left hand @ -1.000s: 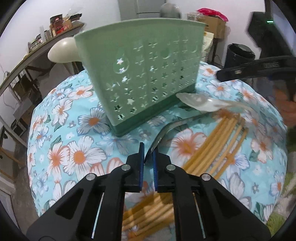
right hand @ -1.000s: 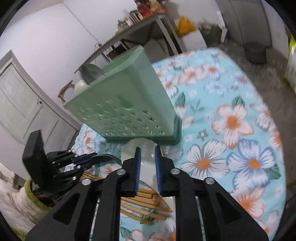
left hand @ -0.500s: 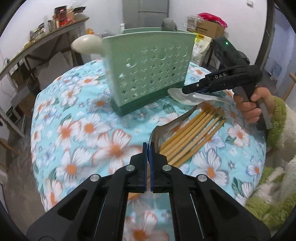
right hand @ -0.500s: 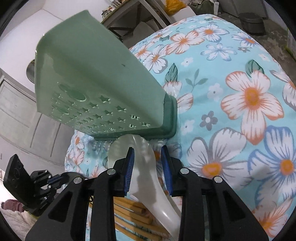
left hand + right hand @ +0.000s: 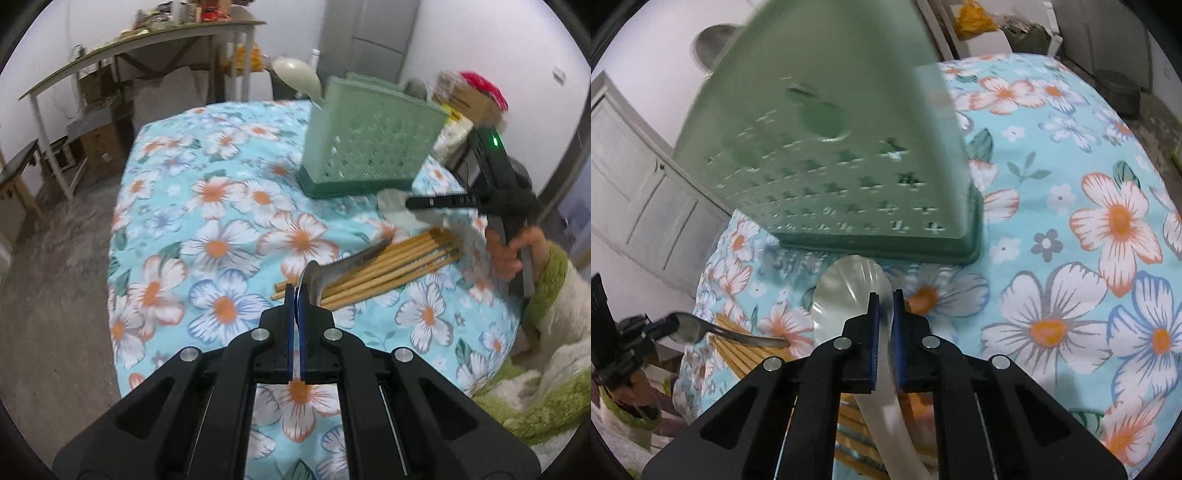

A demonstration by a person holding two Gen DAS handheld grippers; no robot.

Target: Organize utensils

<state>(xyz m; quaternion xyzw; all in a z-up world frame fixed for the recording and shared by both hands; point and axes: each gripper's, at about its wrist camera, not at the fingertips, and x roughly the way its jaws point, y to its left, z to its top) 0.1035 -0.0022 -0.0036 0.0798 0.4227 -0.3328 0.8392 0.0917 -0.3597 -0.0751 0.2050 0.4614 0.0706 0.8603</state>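
Right wrist: translucent ribbed plastic spoon (image 5: 849, 291) by perforated green caddy (image 5: 827, 147).

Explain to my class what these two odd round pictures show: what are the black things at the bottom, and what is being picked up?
No robot here: a person holds a black pistol-grip tool in each hand, each with two fingers and a wide-angle camera looking along them. One picture comes from each tool. The left gripper is shut on a metal spoon, lifted off the flowered tablecloth. The right gripper is shut on the handle of a pale plastic spoon, whose bowl lies by the green utensil holder. Wooden chopsticks lie on the cloth. Another pale spoon already stands in the holder.
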